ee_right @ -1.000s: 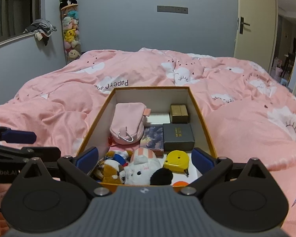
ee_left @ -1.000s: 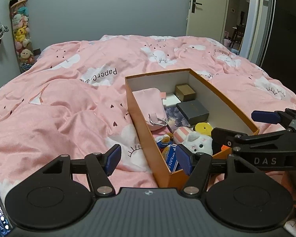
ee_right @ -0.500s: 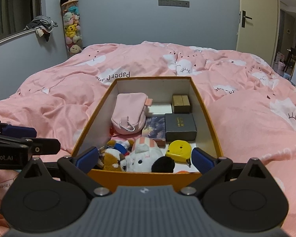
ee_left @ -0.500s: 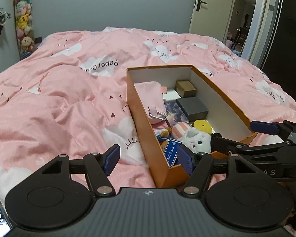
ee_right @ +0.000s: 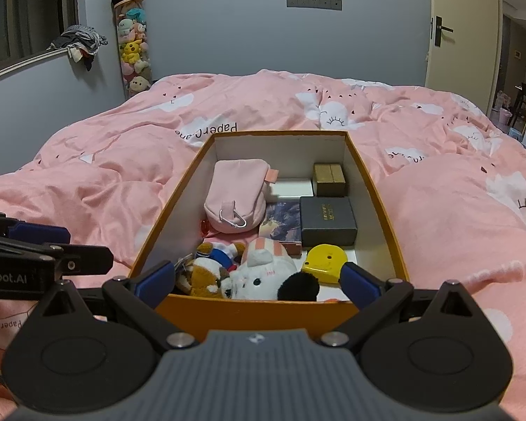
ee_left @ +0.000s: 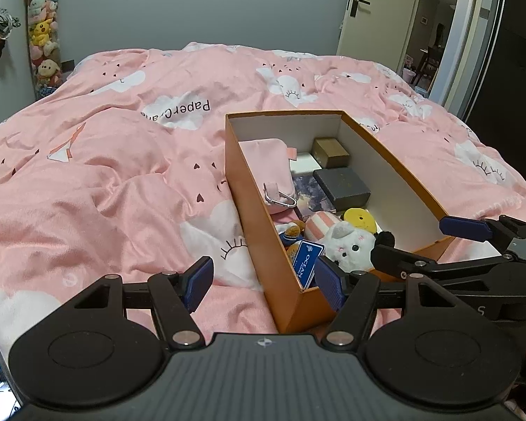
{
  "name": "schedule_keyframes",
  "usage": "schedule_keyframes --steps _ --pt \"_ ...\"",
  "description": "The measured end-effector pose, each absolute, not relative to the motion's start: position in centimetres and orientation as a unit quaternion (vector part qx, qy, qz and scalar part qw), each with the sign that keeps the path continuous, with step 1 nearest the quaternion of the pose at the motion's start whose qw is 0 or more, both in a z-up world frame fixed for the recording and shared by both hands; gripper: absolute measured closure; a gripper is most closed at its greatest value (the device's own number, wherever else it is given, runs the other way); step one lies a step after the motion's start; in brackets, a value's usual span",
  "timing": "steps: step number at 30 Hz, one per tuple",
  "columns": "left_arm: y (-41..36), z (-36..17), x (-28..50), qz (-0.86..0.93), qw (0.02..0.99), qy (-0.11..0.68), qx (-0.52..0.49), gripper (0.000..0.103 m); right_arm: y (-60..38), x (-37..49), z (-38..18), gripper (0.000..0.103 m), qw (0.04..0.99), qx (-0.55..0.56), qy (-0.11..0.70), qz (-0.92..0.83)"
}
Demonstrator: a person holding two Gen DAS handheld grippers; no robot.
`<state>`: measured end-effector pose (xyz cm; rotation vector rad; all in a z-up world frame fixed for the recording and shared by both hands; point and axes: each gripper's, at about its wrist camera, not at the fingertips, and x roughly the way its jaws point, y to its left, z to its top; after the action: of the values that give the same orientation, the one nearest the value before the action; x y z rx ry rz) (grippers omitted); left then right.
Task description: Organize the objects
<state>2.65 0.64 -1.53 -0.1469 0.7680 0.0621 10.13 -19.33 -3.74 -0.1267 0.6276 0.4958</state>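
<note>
An open orange box (ee_right: 179,210) lies on the pink bed and holds a pink pouch (ee_right: 236,196), a dark grey box (ee_right: 328,221), a small gold-brown box (ee_right: 329,179), a yellow tape measure (ee_right: 324,263), a white plush (ee_right: 266,273) and a brown plush (ee_right: 207,277). A blue card (ee_left: 308,259) leans in the box's near corner. My right gripper (ee_right: 257,282) is open, level with the box's near end wall, holding nothing. My left gripper (ee_left: 263,282) is open and empty, straddling the box's (ee_left: 242,161) near left corner. Each gripper shows in the other's view: right gripper (ee_left: 427,242), left gripper (ee_right: 59,249).
The pink cloud-print duvet (ee_left: 105,175) covers the whole bed in soft folds. A tall tube of plush toys (ee_right: 133,42) stands against the back wall at left. Clothes (ee_right: 77,44) hang on a sill at left. A door (ee_left: 364,10) stands at right.
Both grippers have drawn back a little from the box, so its near end wall now shows in the right wrist view. Both stayed open; nothing in the box moved.
</note>
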Motion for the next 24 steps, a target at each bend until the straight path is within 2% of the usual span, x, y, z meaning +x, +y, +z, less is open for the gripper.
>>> schedule_keyframes --steps 24 --pt "0.74 -1.75 2.62 0.038 0.92 0.382 -0.079 0.026 -19.19 10.66 -4.38 0.003 0.913 -0.059 0.326 0.239"
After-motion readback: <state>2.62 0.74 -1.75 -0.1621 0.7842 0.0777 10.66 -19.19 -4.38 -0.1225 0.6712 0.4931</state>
